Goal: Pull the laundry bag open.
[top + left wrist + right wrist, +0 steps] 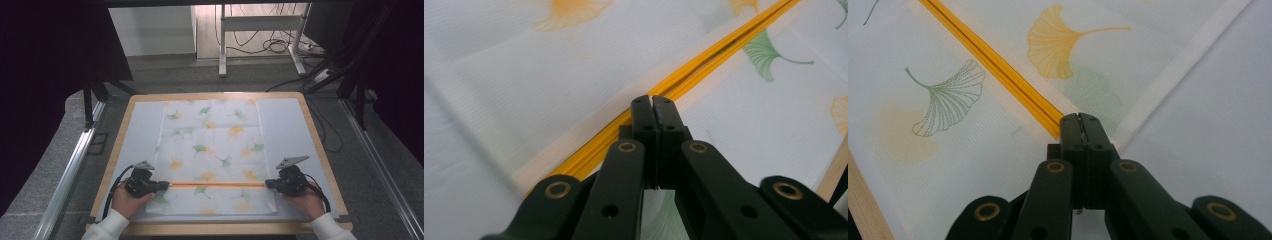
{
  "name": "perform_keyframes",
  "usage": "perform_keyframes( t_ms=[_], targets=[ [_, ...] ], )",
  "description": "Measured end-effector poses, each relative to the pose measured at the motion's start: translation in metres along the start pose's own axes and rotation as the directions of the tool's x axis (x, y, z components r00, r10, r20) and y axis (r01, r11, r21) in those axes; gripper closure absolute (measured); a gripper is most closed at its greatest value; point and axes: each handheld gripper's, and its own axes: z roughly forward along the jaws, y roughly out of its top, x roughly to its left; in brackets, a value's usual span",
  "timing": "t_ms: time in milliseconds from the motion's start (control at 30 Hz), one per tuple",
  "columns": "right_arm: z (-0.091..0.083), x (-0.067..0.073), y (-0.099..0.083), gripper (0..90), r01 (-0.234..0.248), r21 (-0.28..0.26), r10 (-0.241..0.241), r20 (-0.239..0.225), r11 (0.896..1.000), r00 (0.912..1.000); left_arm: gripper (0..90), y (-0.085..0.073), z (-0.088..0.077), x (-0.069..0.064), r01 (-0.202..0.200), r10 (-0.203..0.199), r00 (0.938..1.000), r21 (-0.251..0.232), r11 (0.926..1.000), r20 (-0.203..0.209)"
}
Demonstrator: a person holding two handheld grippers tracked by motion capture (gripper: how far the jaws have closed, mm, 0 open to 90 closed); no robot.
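Cloth (215, 150): white, printed with scattered ginkgo leaves in green, orange and yellow.
Rod (217, 184): bright orange-yellow, plain, lying left to right across the cloth's near part.
Table (314, 135): pale blue-grey surface, light wooden rim.
Left gripper (162, 186), right gripper (270, 184): black, brass-coloured rivets, grey top plates.
Sleeves (107, 227): white.

- A wooden-rimmed table (320, 145), topped with a pale blue-grey mat (285, 130), stands on grey carpet.
- Beyond the table's far edge, a white metal stand (260, 22) rests against a pale wall.
- Black cables (272, 47) coil on the floor beside the stand.
- Silver rails (70, 170) run along the floor on both sides of the table.
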Motion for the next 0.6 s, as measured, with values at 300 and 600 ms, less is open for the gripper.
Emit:
perform_keyframes(
  t_ms=[300, 600],
  targets=[
    [0.000, 0.000, 0.000, 89.6, 0.001, 0.000, -0.001, 0.000, 1.000, 1.0000, 90.0, -0.012, -0.015, 0.015, 0.034, -0.035, 0.9992, -0.013, 0.9993, -0.021],
    [0.000, -0.001, 0.000, 89.7, 0.000, -0.001, 0.000, -0.003, 1.000, 1.0000, 90.0, -0.015, -0.017, 0.018, 0.036, -0.036, 0.9991, -0.013, 0.9993, -0.021]
  ],
)
